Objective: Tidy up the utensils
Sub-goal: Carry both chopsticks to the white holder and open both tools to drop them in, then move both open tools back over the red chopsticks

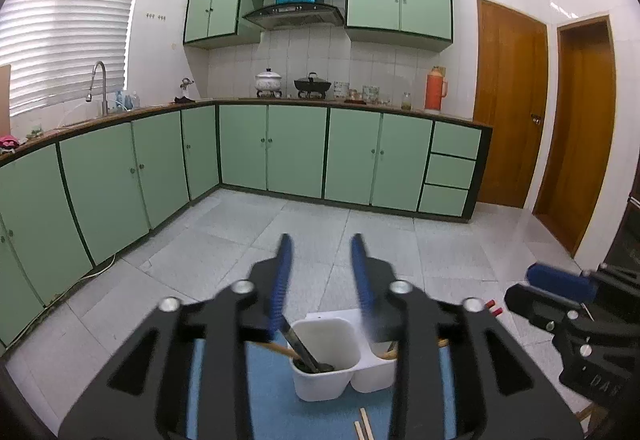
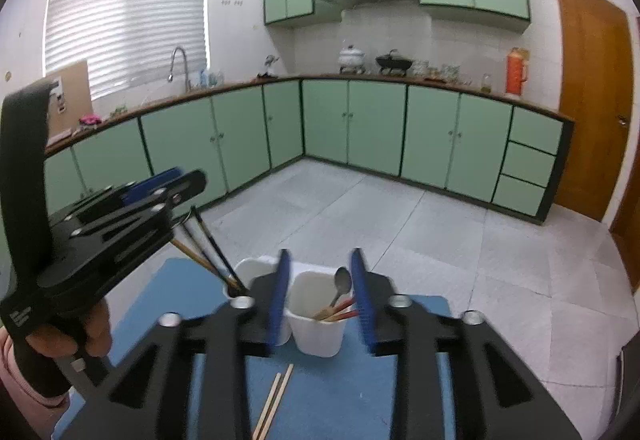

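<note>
Utensils (image 2: 340, 300) stand sorted in a white two-cup holder (image 2: 316, 336) on the blue mat (image 2: 340, 392); two loose chopsticks (image 2: 274, 400) lie just before it. Both the left gripper (image 1: 320, 272) and right gripper (image 2: 320, 288) hover open and empty. Picking up those chopsticks seems the next move.

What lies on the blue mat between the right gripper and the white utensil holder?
A pair of light wooden chopsticks lies on the blue mat, before the white utensil holder, beneath the right gripper; the right wrist view shows it.
</note>
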